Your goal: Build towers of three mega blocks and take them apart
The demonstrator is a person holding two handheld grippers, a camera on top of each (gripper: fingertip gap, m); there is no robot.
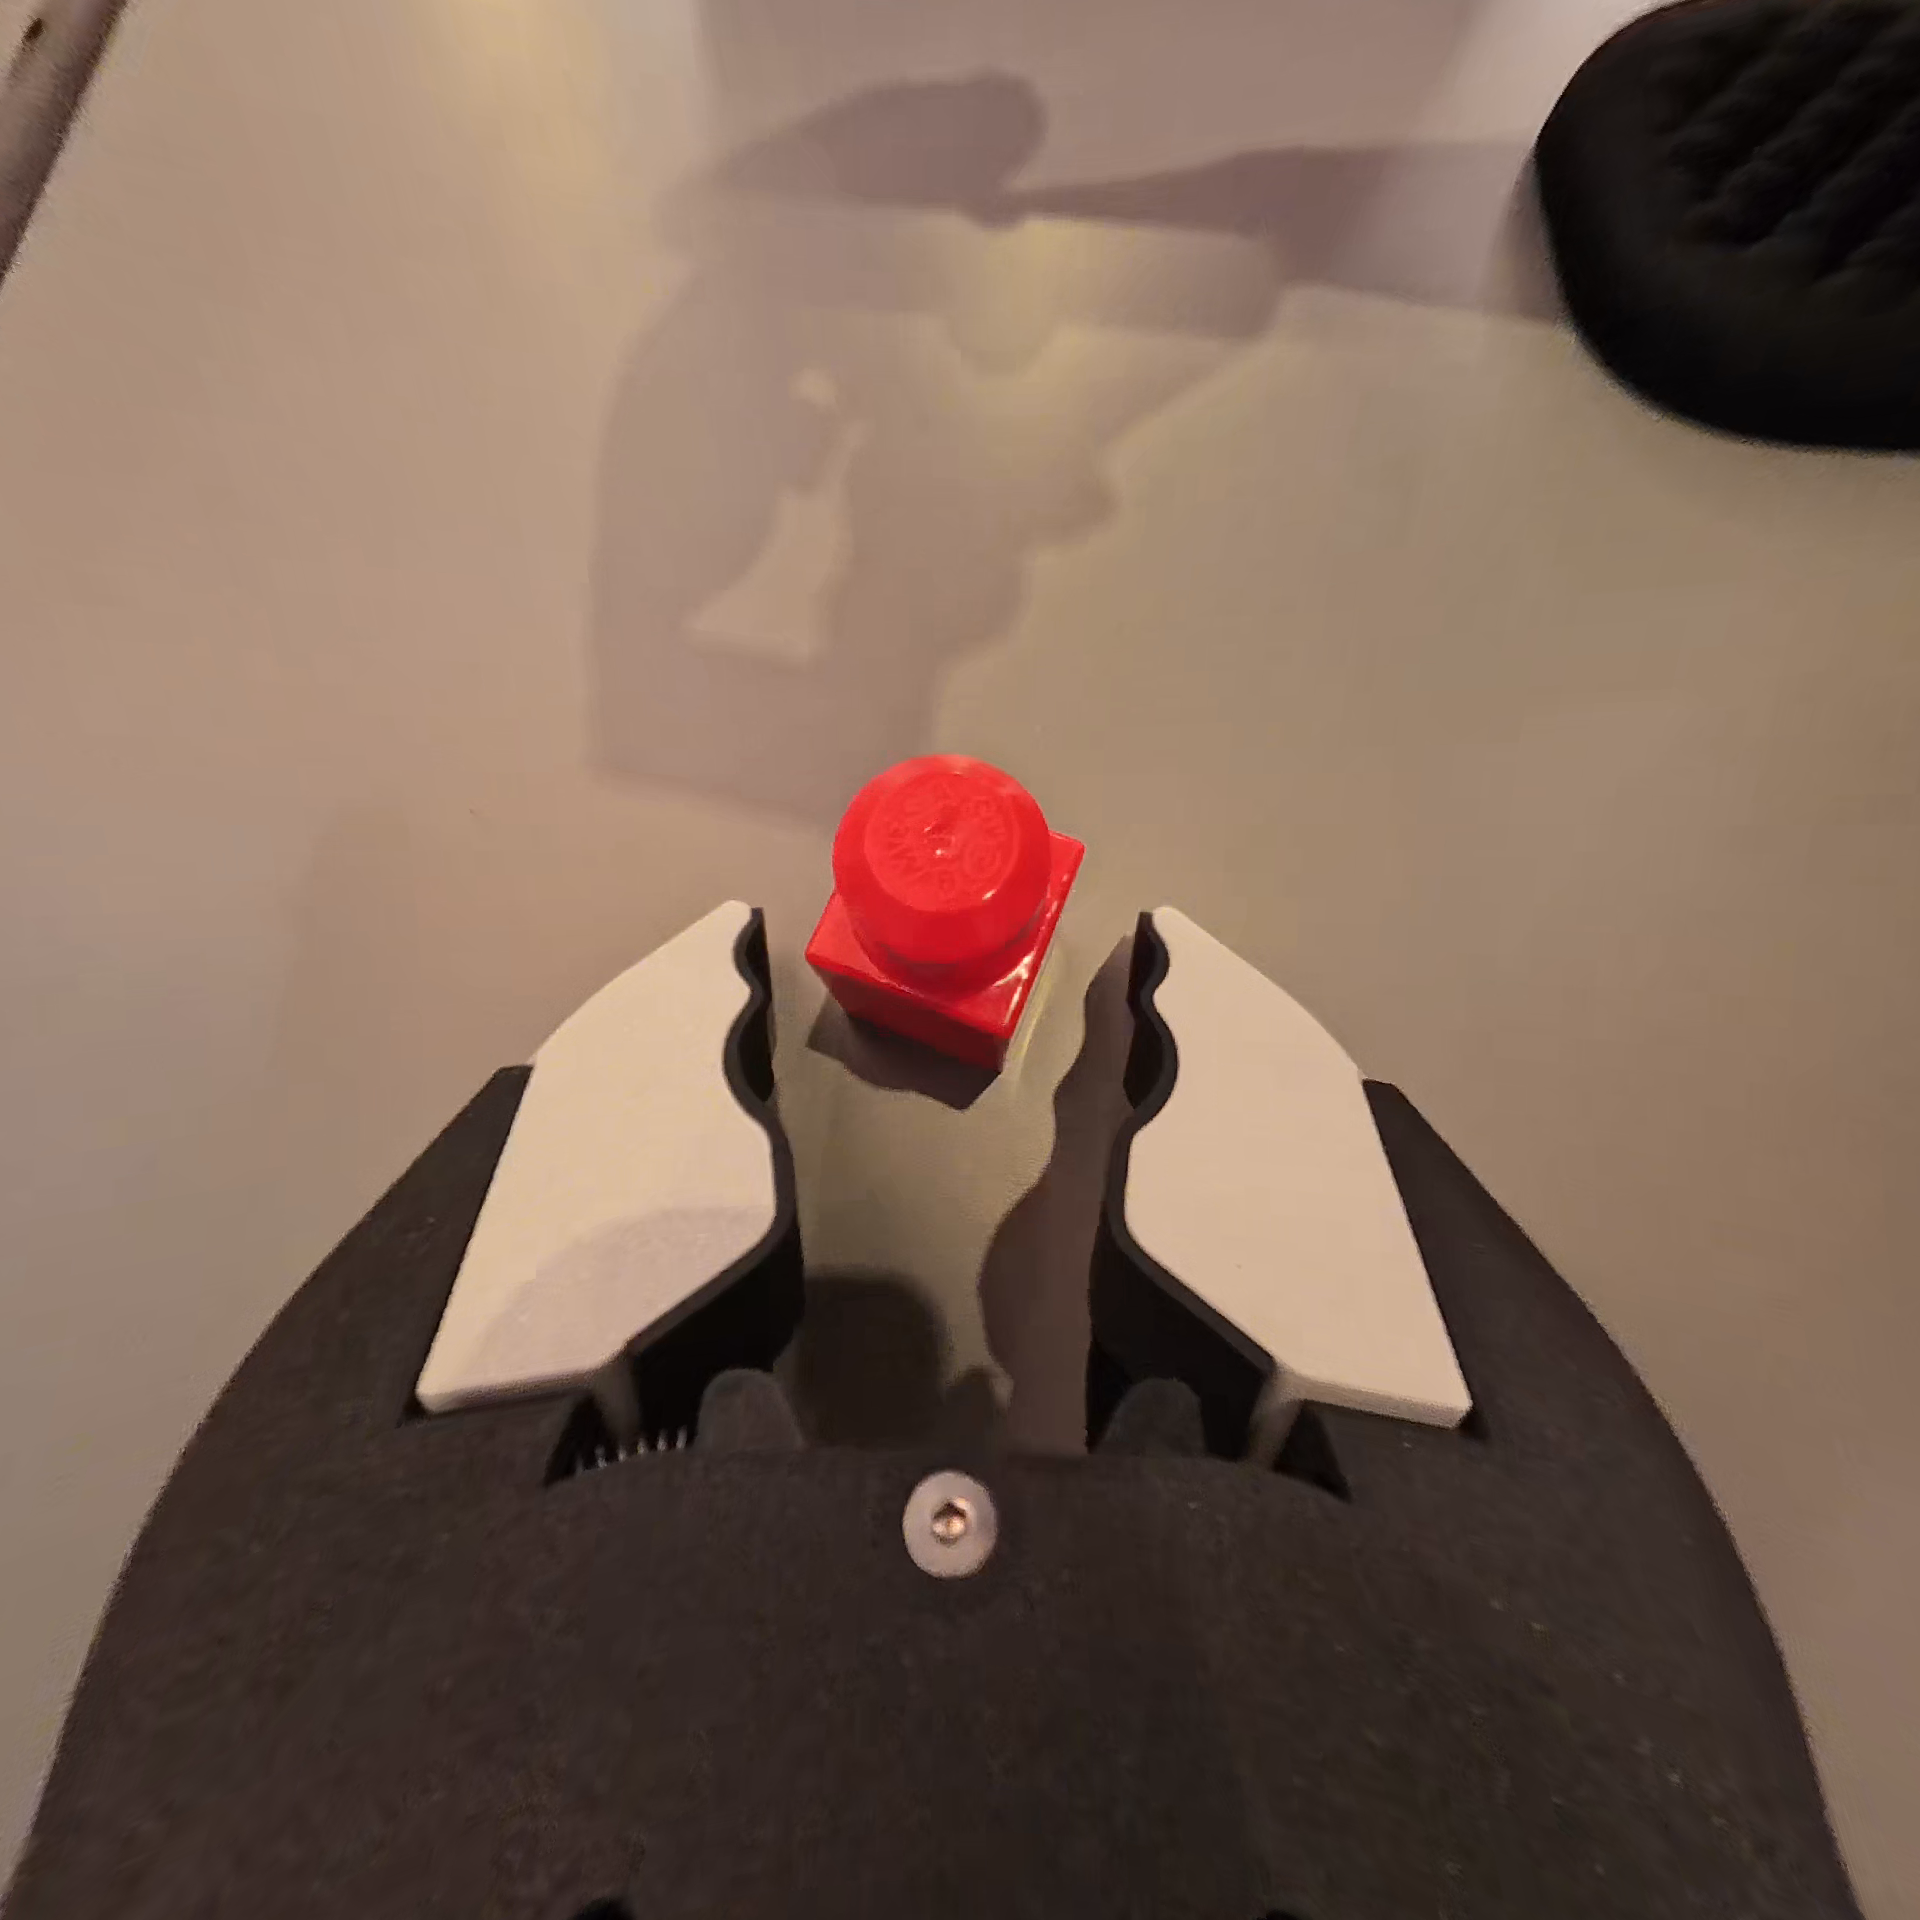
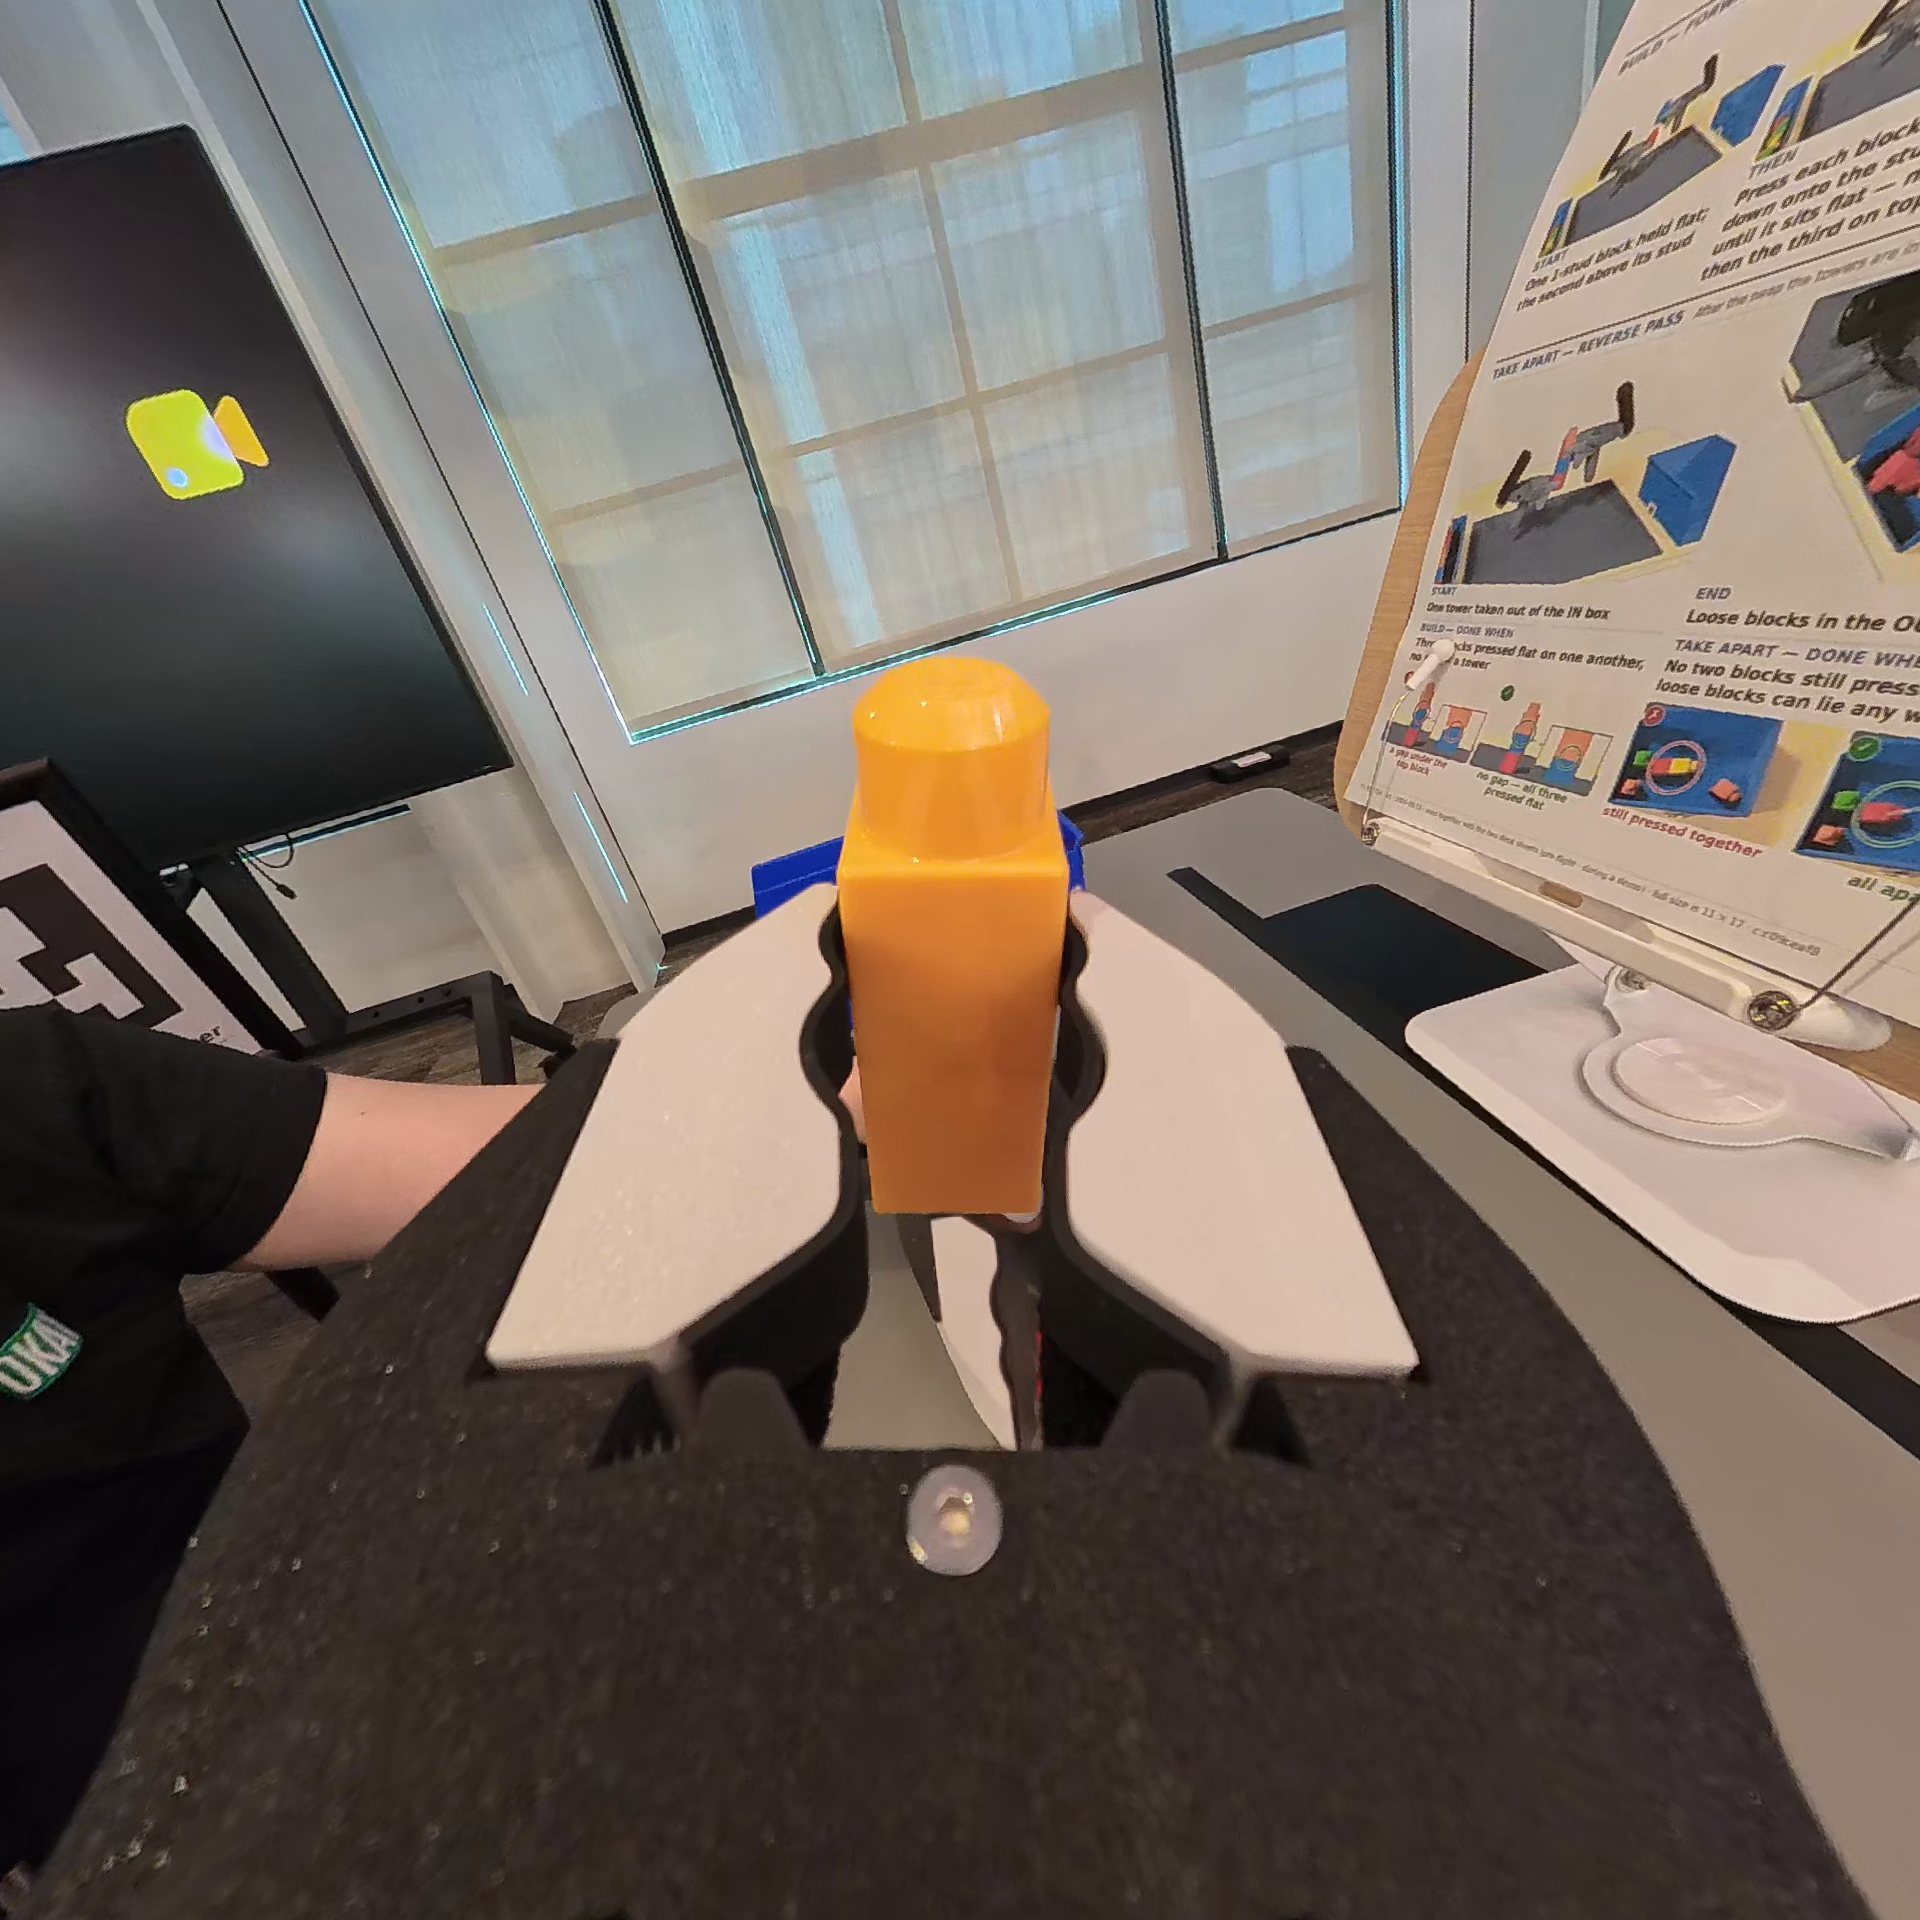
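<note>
The left gripper is hanging open around the red block; the right gripper is clamping the orange block. Light, rigid, glossy plastic likely wants flat-side grips.

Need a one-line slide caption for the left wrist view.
Open left gripper poised over a red block standing stud-up on the pale table.

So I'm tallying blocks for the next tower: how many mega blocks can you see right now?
2. A red block stands on the table between the open left gripper's fingers; an orange block is clamped in the right gripper. Others may be hidden.
</note>
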